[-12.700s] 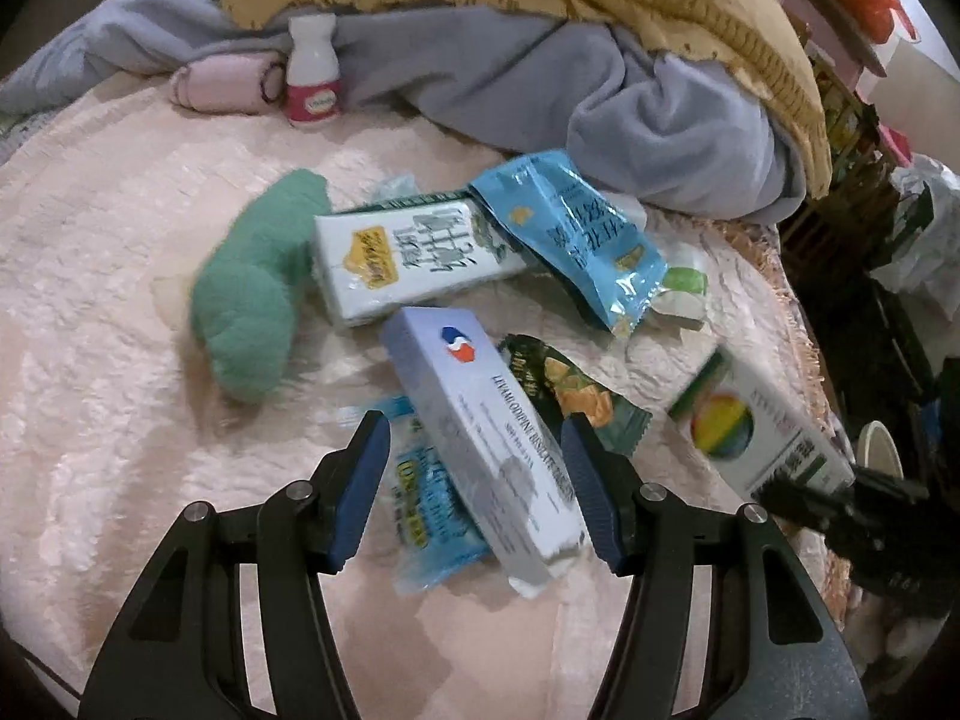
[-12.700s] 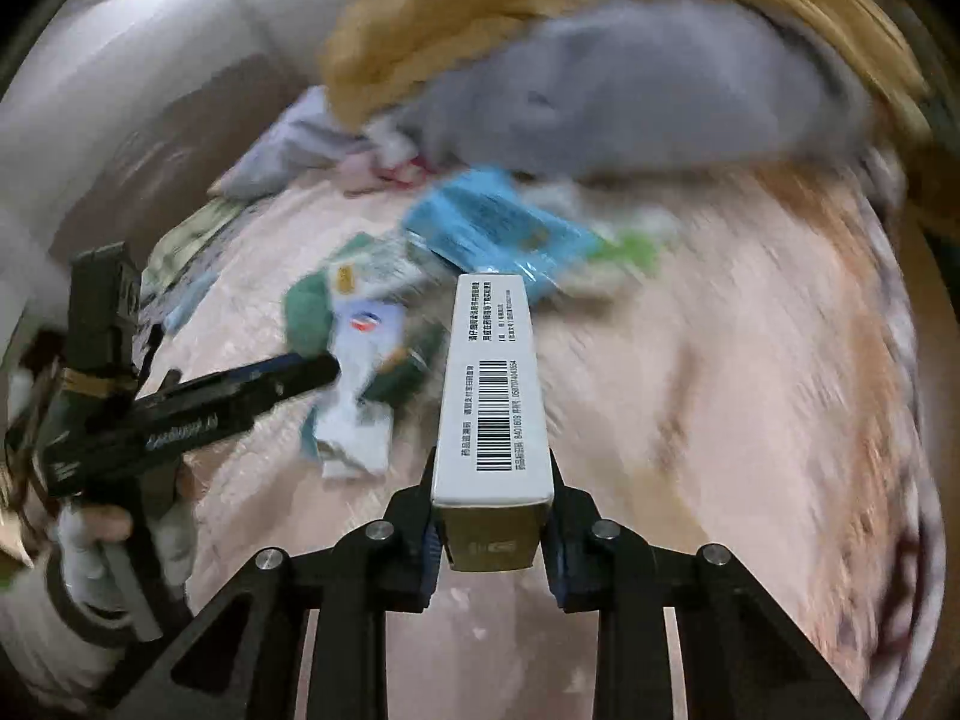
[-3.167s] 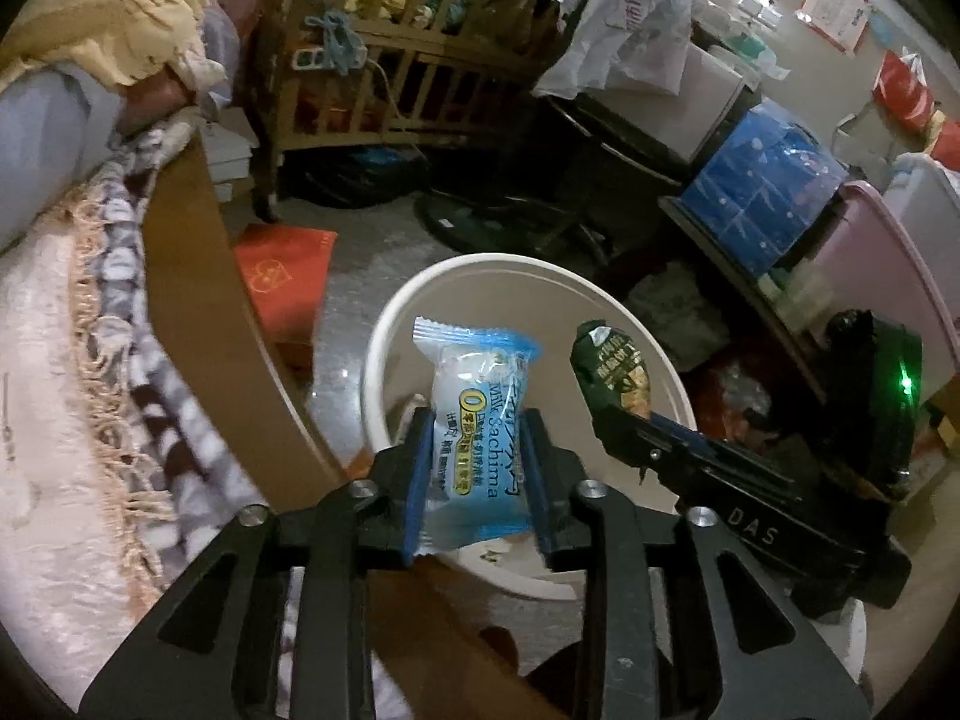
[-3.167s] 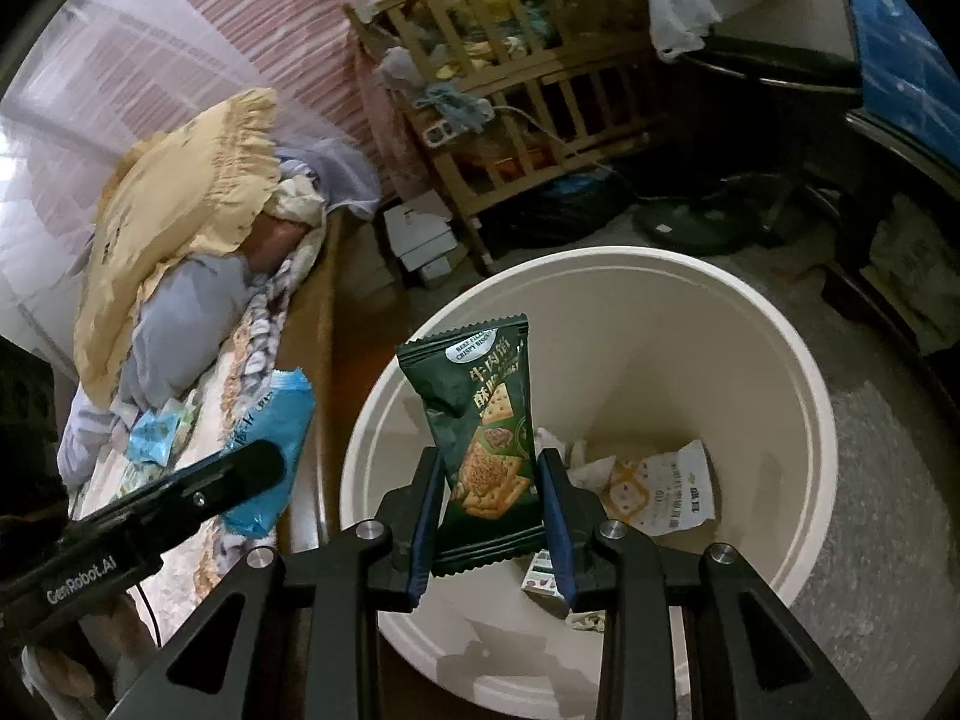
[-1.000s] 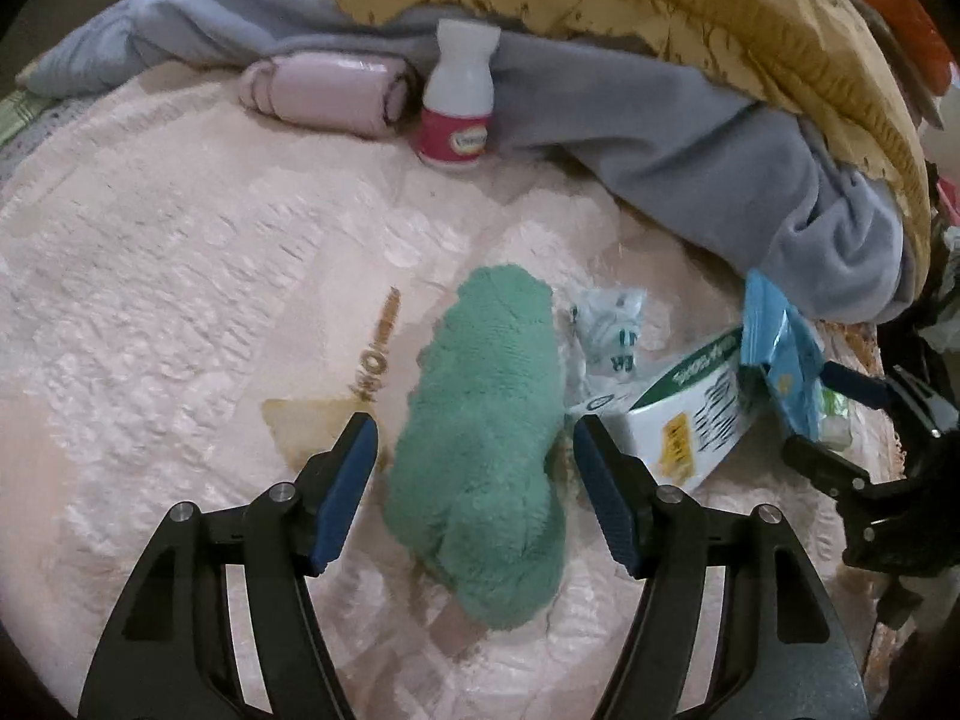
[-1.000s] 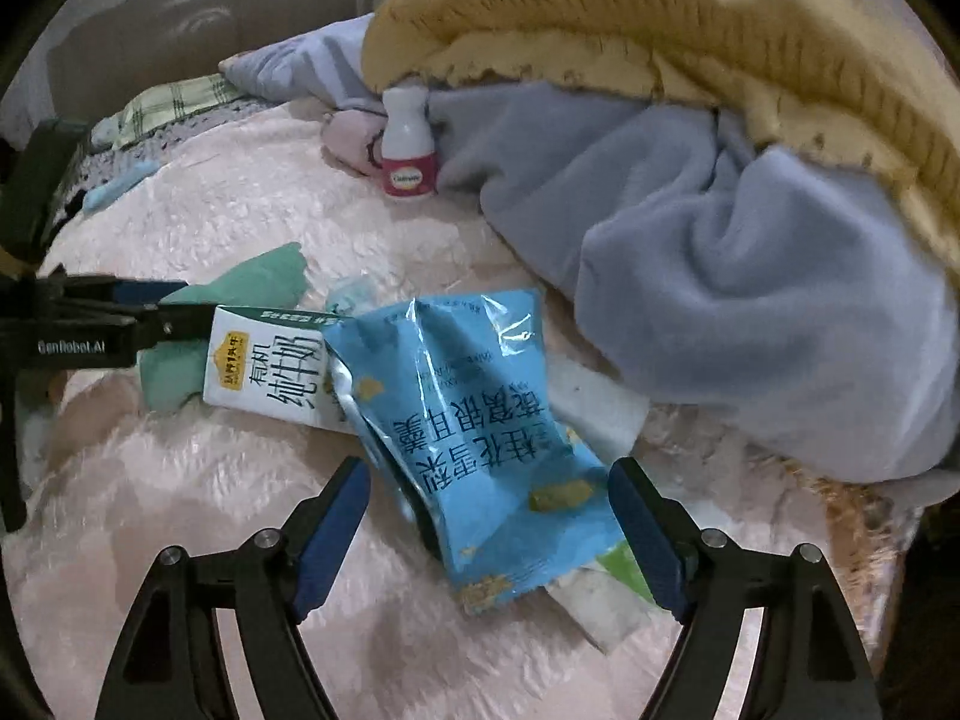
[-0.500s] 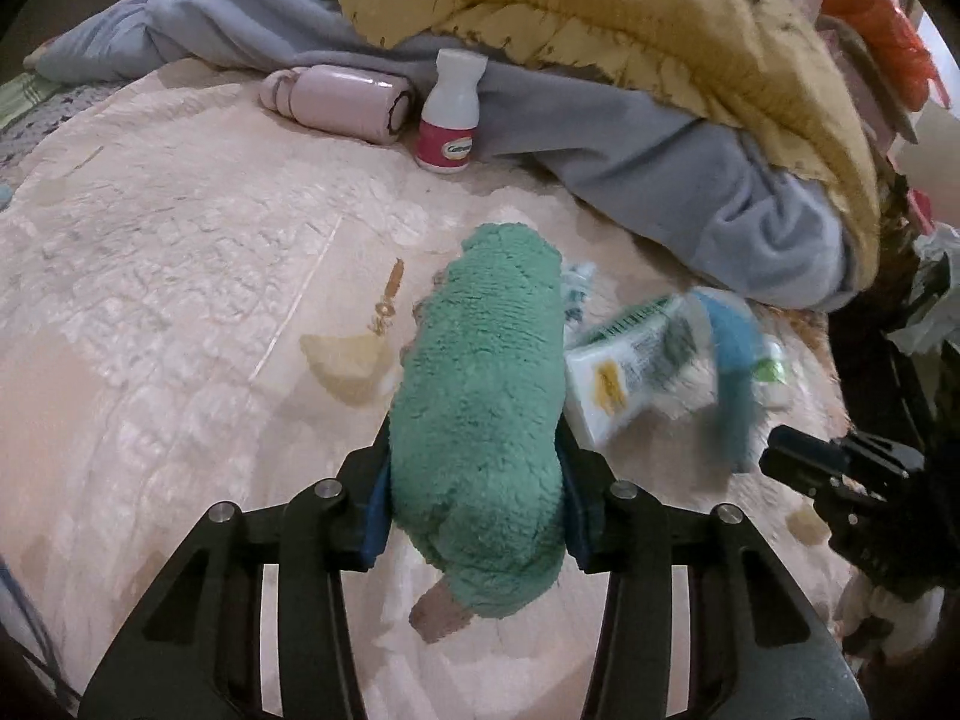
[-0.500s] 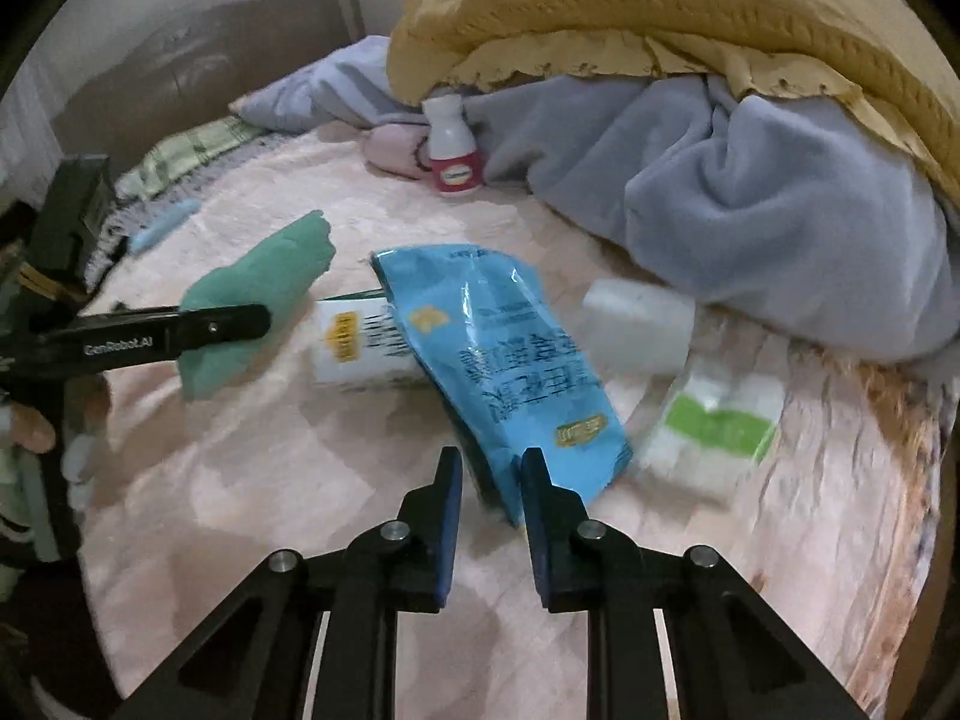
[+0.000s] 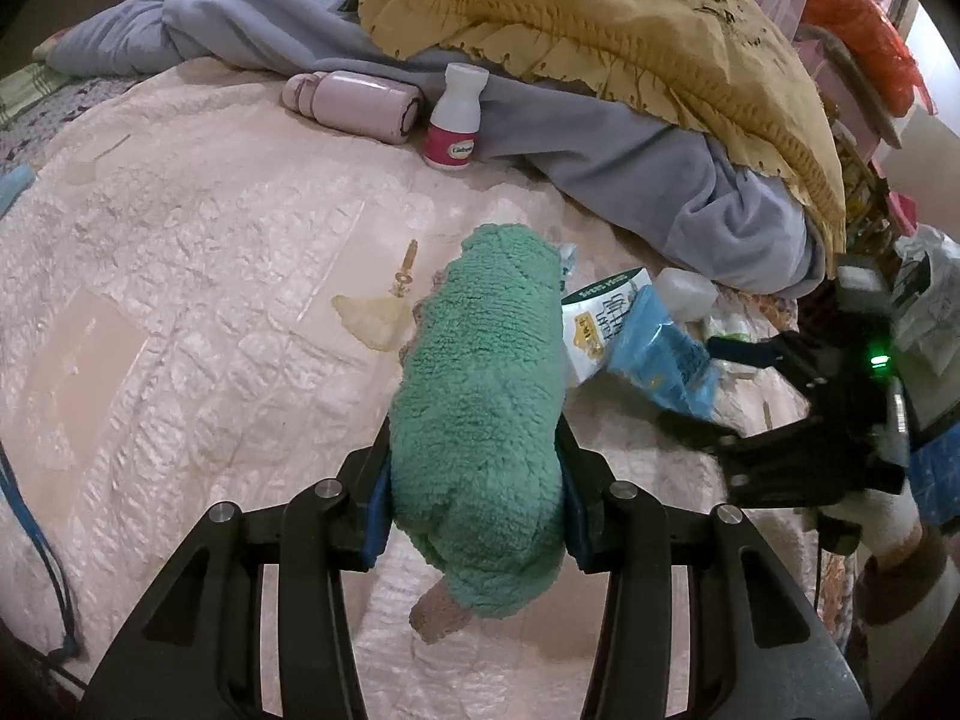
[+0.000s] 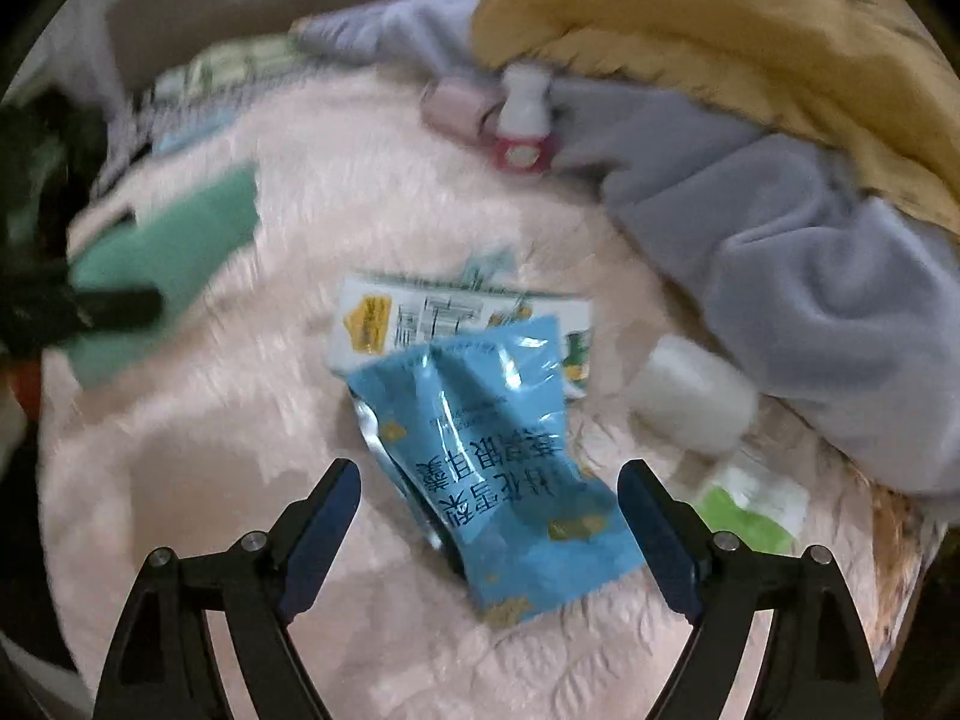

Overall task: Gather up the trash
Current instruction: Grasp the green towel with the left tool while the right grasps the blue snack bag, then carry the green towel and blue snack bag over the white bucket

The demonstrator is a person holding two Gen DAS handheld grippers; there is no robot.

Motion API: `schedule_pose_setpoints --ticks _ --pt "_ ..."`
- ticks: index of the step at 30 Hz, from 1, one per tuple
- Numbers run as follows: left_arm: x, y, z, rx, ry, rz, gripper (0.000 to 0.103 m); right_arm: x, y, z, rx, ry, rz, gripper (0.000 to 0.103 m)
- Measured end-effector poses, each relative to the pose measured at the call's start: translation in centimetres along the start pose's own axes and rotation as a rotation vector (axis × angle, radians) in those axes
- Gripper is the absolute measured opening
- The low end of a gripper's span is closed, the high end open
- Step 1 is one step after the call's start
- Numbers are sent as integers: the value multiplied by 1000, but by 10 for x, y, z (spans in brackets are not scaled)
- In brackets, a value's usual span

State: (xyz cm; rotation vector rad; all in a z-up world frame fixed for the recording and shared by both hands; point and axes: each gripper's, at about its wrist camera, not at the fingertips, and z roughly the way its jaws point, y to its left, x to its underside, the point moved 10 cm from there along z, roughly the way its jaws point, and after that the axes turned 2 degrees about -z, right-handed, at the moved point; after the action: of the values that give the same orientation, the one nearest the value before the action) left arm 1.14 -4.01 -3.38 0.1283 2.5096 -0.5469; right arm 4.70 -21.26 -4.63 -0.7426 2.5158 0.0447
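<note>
Left tool (image 9: 474, 468) is clamped on a green fleece (image 9: 480, 396), both pads pressed into its sides, lifted off the pink bedspread (image 9: 180, 276). Right tool (image 10: 489, 531) has just been opening; its jaws stand wide, and the blue packet (image 10: 492, 468) lies on the bed between them, untouched by either pad. Packet overlaps a white carton (image 10: 420, 321). Right of the packet: a small white tub (image 10: 690, 396) and a green-and-white sachet (image 10: 750, 507). A pill bottle (image 9: 455, 117) stands beside a pink roll (image 9: 354, 105) against the grey blanket (image 9: 660, 180).
</note>
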Motion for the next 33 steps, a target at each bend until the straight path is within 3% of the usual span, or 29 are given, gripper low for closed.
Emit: schedule_pose_setpoints --ticks 1,2,3,4,5,7,11,15,20,27,33 --pt "1 0 1 -3 2 0 43 3 0 8 4 20 -8 85" --pt "1 0 2 -6 3 0 43 7 1 16 9 35 -12 78" --pt "2 -1 3 -5 5 -2 43 10 1 19 37 32 -12 62" --pt "4 -2 3 -2 8 -4 43 12 -1 19 68 24 -10 57" --pt "6 -5 3 1 10 -4 43 13 -1 16 77 13 -1 56" --pt "8 -13 -1 10 9 9 43 16 7 4 16 -14 43 54" --pt "13 -36 -16 34 -10 41 43 22 21 -33 38 -71 56 53" --pt "21 -59 -29 58 -15 62 43 39 27 -71 32 -110 149 54" --pt "36 -89 -42 66 -16 109 43 77 27 -101 16 -135 286 54" --pt "59 -138 -44 90 1 171 43 140 10 -138 78 -129 391 54" --pt "75 -204 -40 129 -3 250 43 184 -15 -180 127 -168 501 54"
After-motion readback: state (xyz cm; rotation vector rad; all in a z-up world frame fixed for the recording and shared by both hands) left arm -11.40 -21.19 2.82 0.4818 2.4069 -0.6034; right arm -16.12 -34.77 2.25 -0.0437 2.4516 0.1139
